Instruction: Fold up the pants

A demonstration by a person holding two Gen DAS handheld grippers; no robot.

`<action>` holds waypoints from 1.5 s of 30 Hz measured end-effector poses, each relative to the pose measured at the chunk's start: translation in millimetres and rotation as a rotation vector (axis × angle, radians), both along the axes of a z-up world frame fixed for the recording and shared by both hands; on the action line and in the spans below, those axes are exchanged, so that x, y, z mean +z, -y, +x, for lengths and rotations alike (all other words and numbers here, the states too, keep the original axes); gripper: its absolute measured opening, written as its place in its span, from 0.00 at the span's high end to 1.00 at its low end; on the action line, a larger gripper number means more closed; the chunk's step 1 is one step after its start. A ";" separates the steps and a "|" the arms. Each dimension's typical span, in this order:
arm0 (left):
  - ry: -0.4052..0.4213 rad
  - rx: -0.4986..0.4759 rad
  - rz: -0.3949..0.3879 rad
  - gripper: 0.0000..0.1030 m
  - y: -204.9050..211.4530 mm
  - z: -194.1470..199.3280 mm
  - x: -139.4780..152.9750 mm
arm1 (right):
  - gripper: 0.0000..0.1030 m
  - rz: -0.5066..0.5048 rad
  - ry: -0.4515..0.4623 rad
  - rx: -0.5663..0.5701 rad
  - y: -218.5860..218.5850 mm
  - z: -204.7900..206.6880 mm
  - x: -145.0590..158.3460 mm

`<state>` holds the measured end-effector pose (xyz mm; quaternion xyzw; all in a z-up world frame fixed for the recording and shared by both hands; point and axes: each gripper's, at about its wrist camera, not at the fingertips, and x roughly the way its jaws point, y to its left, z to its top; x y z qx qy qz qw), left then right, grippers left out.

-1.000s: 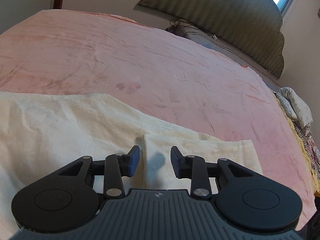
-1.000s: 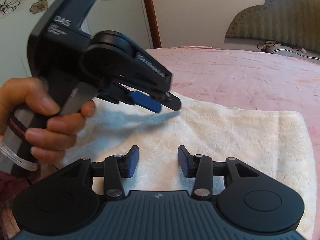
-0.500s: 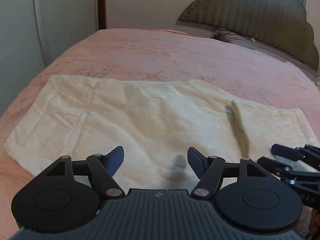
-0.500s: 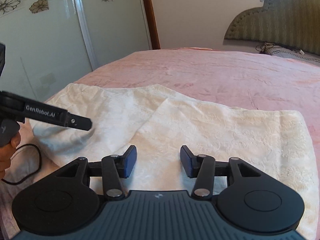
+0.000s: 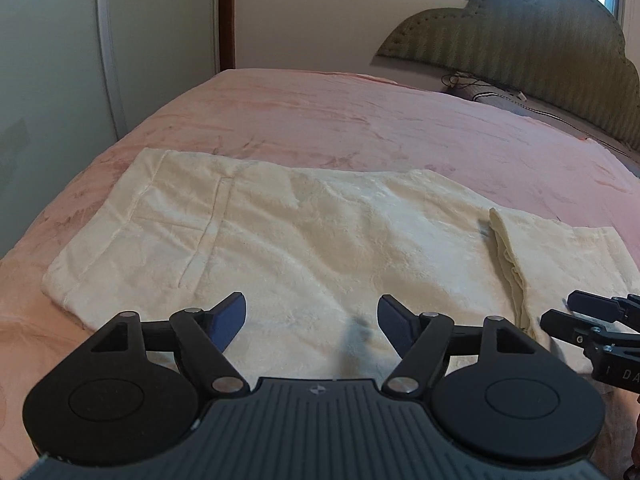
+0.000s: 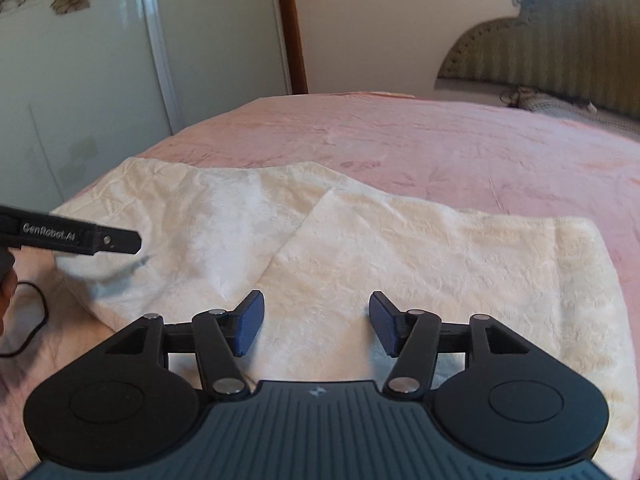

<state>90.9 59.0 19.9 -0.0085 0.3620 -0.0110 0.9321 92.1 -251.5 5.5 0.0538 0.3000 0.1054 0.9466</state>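
Your left gripper (image 5: 312,316) has its blue-padded fingers (image 5: 228,318) spread wide, nothing between them, hovering over the near edge of the cream pants (image 5: 304,240). Your right gripper (image 6: 316,322) shows the same: its fingers (image 6: 250,322) stand well apart and empty above the cloth, pinching nothing. In the left wrist view the tips of your right gripper reach in at the right edge, just beside the near hem of the folded layer; in the right wrist view one black finger of your left gripper comes in from the left, over the left end of the fabric. The pants lie flat across the near part of the pink bedspread (image 5: 360,120), spread from left to right, with a seam running down the left portion. On the right side one layer lies doubled over the other, its folded edge (image 5: 508,256) showing as a raised ridge in the left wrist view and as a diagonal line in the right wrist view. Beyond the bedspread, a padded green headboard (image 5: 520,32) stands against the wall at the right, and a pale wardrobe door (image 6: 80,80) with flower motifs stands at the left. A thin black cable (image 6: 36,320) loops over the bedspread at the near left.
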 end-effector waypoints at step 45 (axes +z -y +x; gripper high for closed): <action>-0.029 0.378 -0.348 0.23 -166.6 -43.1 6.6 | 0.38 -0.514 0.292 0.648 -224.7 -13.9 16.4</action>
